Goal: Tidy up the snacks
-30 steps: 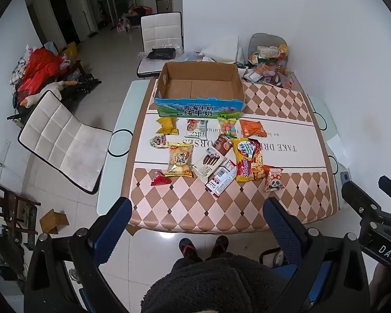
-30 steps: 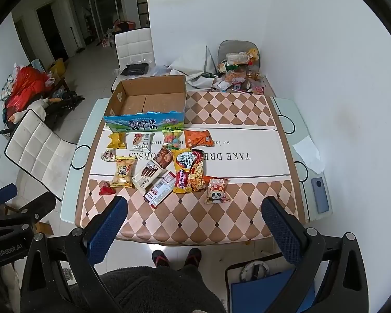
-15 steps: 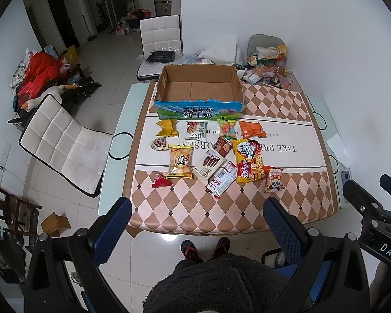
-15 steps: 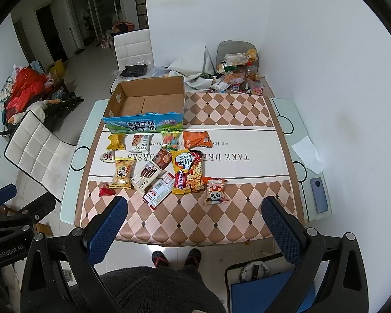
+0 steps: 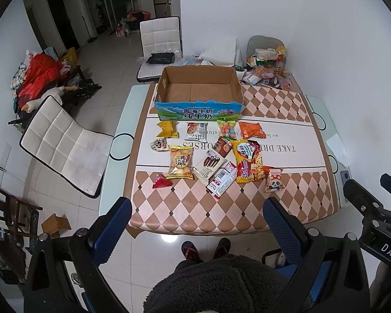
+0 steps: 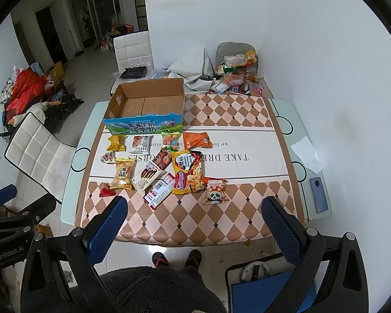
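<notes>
Both grippers are held high above the near edge of the bench (image 5: 286, 208), well apart from everything on it. The left gripper (image 5: 196, 230) is seen with its jaws spread wide and nothing between them; the right gripper (image 6: 195, 230) is likewise parted and empty.

An open cardboard box (image 5: 198, 88) – brown inside, with a blue and green printed front – is set at the far left part of the bench, and no snack is seen in it. The snacks are laid just in front of the box: a small yellow packet (image 5: 166, 129), a white biscuit packet (image 5: 196, 131), a bag of coloured sweets (image 5: 226, 130) and an orange packet (image 5: 251, 130) are lined up in a row beside its front wall. Nearer the grippers, a yellow bag of puffs (image 5: 181, 162), a white chocolate-stick packet (image 5: 209, 166), a long yellow noodle packet (image 5: 246, 164), a panda packet (image 5: 273, 180) and a small red packet (image 5: 160, 181) are spread out – several touching or overlapping.

A phone (image 6: 318, 194) is seen at the right edge of the bench.
</notes>
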A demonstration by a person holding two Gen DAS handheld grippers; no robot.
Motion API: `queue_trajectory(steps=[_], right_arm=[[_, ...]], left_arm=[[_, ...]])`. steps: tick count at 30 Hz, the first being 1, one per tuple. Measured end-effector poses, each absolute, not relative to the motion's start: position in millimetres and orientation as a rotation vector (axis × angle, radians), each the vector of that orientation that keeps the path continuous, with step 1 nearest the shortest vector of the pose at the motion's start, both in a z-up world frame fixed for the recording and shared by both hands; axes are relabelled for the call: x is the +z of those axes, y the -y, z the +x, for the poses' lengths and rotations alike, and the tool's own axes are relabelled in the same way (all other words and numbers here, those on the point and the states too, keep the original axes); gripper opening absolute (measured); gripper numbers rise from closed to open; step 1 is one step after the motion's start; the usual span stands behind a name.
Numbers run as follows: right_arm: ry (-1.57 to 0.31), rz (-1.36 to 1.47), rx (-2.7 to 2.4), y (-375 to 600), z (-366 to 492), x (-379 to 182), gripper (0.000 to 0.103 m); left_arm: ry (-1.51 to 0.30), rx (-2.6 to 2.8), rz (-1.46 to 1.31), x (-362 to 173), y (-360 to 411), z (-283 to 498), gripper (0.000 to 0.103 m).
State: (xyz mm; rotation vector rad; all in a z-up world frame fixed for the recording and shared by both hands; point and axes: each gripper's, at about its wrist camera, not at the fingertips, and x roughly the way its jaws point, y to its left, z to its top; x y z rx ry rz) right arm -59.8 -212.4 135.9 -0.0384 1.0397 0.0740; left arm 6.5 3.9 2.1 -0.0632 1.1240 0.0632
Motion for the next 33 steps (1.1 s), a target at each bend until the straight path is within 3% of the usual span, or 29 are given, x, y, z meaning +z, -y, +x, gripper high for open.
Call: queue_trajectory(steps=[33], right_arm=[[-1.029,-0.032,0.084,206,-70,155,0.103]], left_arm=[[-1.104,0.059,-0.052,18,-1,8,0.103]])
